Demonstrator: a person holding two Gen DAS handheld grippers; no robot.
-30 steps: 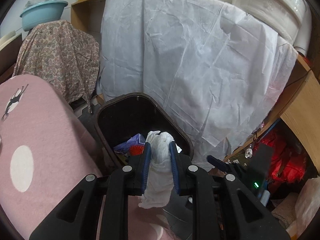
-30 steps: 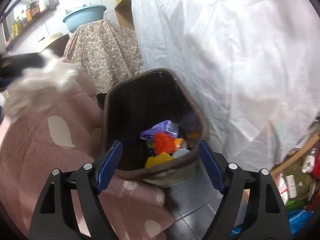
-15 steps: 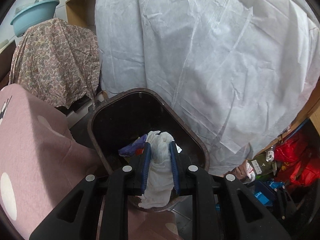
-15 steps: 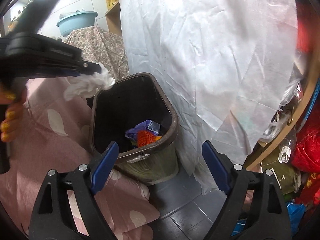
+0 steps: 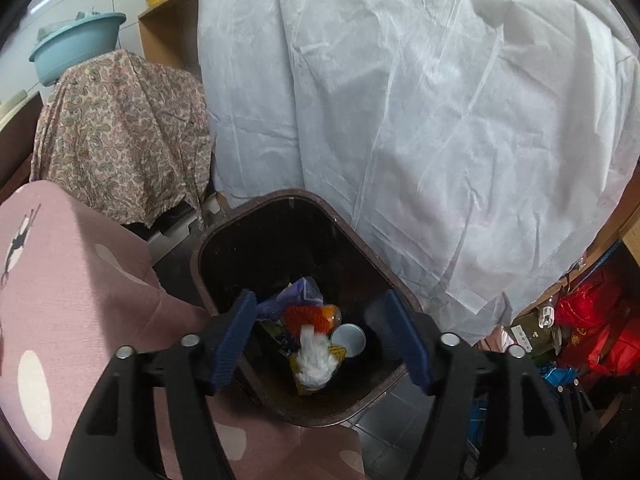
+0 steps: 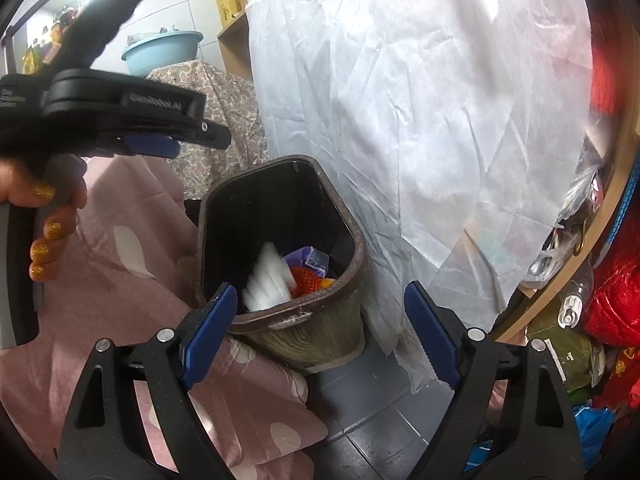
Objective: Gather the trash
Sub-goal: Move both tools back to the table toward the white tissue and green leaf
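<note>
A dark brown trash bin [image 5: 280, 204] stands on the floor beside the pink bed; it also shows in the right wrist view [image 6: 296, 322]. My left gripper [image 5: 324, 340] is open and empty above the bin's mouth. A crumpled white tissue [image 5: 314, 358] is inside the bin, blurred in the right wrist view [image 6: 268, 280], on top of orange, purple and yellow trash [image 5: 306, 314]. My left gripper also shows in the right wrist view [image 6: 172, 140], above the bin. My right gripper [image 6: 320, 336] is open and empty, near the bin's front rim.
A pink bedspread [image 5: 60, 300] lies left of the bin. A white sheet [image 5: 400, 120] hangs over shelving behind it. A patterned cloth [image 5: 120, 132] with a blue basin [image 5: 76, 46] on top stands at back left. Red bags and clutter [image 5: 588, 320] sit under a shelf at right.
My left gripper opened and let go of the white tissue, which dropped into the bin. The right gripper stayed open and drew back slightly.
</note>
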